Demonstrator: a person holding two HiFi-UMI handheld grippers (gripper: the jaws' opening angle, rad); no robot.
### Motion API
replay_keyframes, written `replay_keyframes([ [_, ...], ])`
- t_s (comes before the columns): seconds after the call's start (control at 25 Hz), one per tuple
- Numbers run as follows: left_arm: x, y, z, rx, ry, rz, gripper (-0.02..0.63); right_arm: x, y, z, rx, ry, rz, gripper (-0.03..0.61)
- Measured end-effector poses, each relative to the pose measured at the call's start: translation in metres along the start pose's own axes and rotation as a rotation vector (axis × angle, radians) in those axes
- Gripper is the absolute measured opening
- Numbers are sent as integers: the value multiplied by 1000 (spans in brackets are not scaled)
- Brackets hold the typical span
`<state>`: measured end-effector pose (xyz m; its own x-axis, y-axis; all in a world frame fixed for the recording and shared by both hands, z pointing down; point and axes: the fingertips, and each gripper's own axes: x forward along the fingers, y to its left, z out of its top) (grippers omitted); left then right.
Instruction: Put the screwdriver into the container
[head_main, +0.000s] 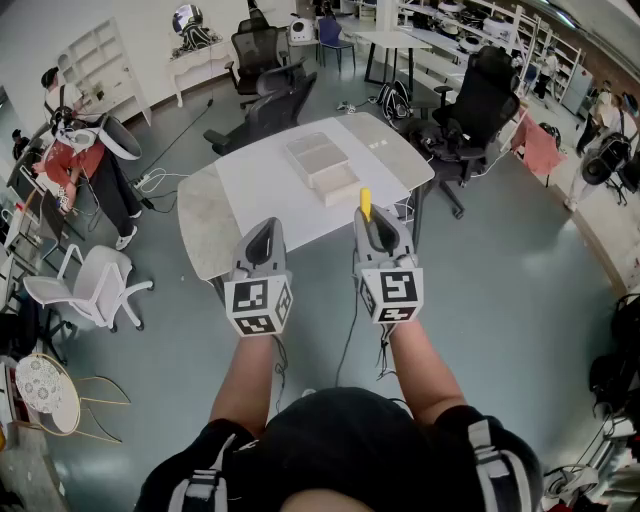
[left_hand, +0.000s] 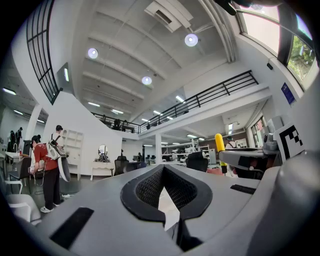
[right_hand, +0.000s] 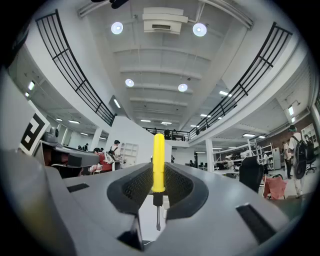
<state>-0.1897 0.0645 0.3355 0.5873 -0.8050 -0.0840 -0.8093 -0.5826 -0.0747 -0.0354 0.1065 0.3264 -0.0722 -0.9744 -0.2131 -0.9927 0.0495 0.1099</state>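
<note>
Right gripper (head_main: 374, 225), lower centre, gripped the yellow screwdriver (head_main: 365, 203), handle poking past its tips | left gripper (head_main: 264, 238) beside it, jaws closed on nothing | container (head_main: 320, 160) sat on the table (head_main: 250, 190), upper centre, well apart.

Bright, even light (fisheye-warped edges)

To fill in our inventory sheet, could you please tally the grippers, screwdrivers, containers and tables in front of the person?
Grippers: 2 (left gripper, right gripper)
Screwdriver: 1
Container: 1
Table: 1
Total: 5
</note>
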Motion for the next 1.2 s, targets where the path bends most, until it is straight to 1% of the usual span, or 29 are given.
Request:
replay_keyframes([
  [0.24, 1, 3, -3, 7, 6, -8, 6, 2, 4, -2, 23, -13, -5, 64],
  [0.52, 5, 6, -15, -2, 24, -43, 6, 8, 8, -11, 20, 15, -33, 64],
  [0.72, 4, 26, -18, -4, 26, -58, 6, 19, 28, -19, 17, 36, -41, 64],
  [0.88, 6, 35, -21, -3, 16, -83, 6, 23, 37, -21, 19, 36, -59, 64],
  [1.04, 4, 51, -29, -11, 16, -98, 6, 28, 57, -21, 11, 29, -70, 64],
  [1.2, 10, 56, -32, -19, 23, -100, 6, 32, 54, -24, 10, 36, -85, 64],
])
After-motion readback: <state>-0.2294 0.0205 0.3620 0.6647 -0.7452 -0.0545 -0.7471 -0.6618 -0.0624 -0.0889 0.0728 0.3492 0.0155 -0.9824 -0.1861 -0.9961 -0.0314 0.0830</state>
